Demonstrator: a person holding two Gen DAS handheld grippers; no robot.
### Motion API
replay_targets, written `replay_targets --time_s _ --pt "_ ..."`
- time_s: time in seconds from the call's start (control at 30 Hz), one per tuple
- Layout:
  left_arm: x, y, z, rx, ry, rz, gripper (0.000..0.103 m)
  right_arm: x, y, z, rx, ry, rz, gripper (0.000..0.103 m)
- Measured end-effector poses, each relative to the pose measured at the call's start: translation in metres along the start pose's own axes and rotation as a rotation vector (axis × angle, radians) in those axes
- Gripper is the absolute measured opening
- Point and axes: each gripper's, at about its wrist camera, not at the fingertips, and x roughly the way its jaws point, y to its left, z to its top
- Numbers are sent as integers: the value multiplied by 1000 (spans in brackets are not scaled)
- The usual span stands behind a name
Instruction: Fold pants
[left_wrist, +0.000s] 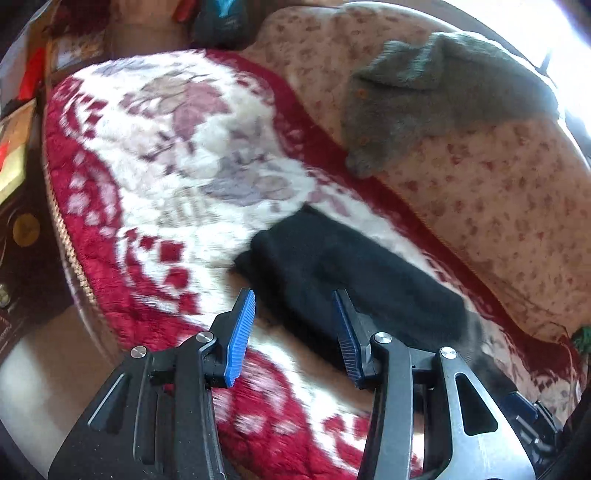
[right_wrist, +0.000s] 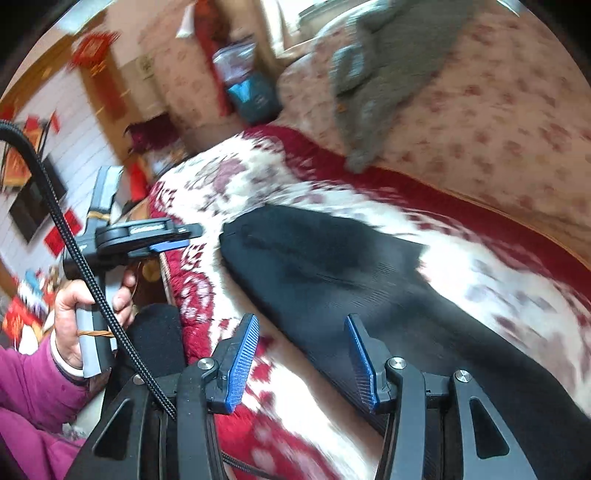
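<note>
Both sets of jaws stand wide apart with nothing between them. Left gripper (left_wrist: 295, 314) hovers above the near end of the black pants (left_wrist: 351, 280), its blue ribbed pads (left_wrist: 240, 339) clear of the cloth. Right gripper (right_wrist: 303, 347) hangs over the same pants (right_wrist: 332, 266), and its ribbed blue pads (right_wrist: 242, 363) likewise touch nothing. In the right wrist view the left gripper (right_wrist: 173, 236) also shows from the side, beyond the blanket's left edge, held by a hand (right_wrist: 85, 314) in a pink sleeve (right_wrist: 33, 387); a black braided cable (right_wrist: 92, 295) crosses in front of it.

Those pants lie as a long, flat, dark strip running diagonally across the plush blanket (left_wrist: 166, 166), from near its middle toward its near right edge. Their fabric looks finely ribbed in the right wrist view and soft and matte in the other. At the far end the strip stops in a blunt, squared edge.

Fluffy pile covers the blanket, white in the middle with mauve flowers and a deep red patterned border. Past its far red edge lies a cream bedspread (left_wrist: 498, 192) with small reddish sprigs, and on it a grey knitted garment (left_wrist: 424, 103), fuzzy and crumpled. A dark blue packet (right_wrist: 251, 96) stands beyond the blanket's far corner; what it holds cannot be made out.
</note>
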Motion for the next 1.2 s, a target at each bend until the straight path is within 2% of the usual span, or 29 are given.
replay_targets --time_s 0.07,0.13,0.33,0.4,0.5,0.67,0.8,0.93,1.07,1.2 --pt "-1 -21 -3 48 15 -69 47 -32 -22 -16 66 -22 -52 46" --pt "2 -50 -11 117 48 -174 54 -61 -43 -33 131 -45 -105 47" --pt "26 -164 -51 390 228 -445 54 -160 -111 -109 461 -137 -219 49" --pt "32 -203 -67 481 284 -516 54 -192 -131 -140 588 -177 -251 50" --pt "39 -261 -93 619 349 -598 54 -221 -148 -170 700 -197 -293 51" --pt "57 -343 -136 798 461 -713 54 -232 -164 -197 783 -178 -323 51" --pt "65 -386 -157 885 536 -786 54 -224 -179 -206 845 -181 -275 51" --pt "74 -420 -174 995 620 -832 54 -214 -186 -202 836 -177 -224 56" --pt "75 -448 -192 1123 622 -829 54 -207 -198 -198 827 -194 -175 57" --pt "80 -472 -204 1217 659 -874 54 -204 -206 -199 840 -220 -135 57"
